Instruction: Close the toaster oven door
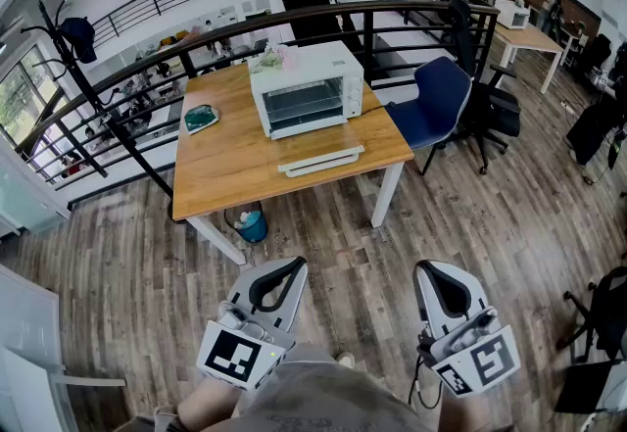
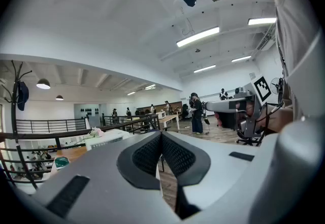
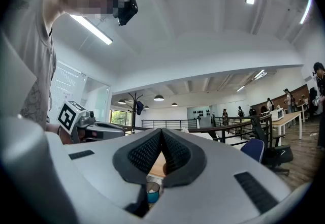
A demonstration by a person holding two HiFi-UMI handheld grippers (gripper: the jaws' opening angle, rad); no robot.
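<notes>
A white toaster oven [image 1: 306, 87] stands at the back of a wooden table [image 1: 225, 170], far ahead of me. Its inside rack shows, and the door looks let down toward me, with its white handle edge [image 1: 320, 161] near the table's front. My left gripper [image 1: 291, 265] and right gripper [image 1: 438, 270] hang low by my body, over the floor and well short of the table. Both are shut with nothing between the pads. In the left gripper view the shut left gripper [image 2: 161, 134] points past the toaster oven [image 2: 104, 139]. The right gripper [image 3: 162, 131] is shut in its own view too.
A black railing [image 1: 294, 24] runs behind the table. A blue chair [image 1: 436, 102] stands at its right end and a blue bin [image 1: 250, 224] sits under it. A teal object [image 1: 201, 117] and pink flowers [image 1: 274, 56] lie on the table. Wood floor stretches between me and it.
</notes>
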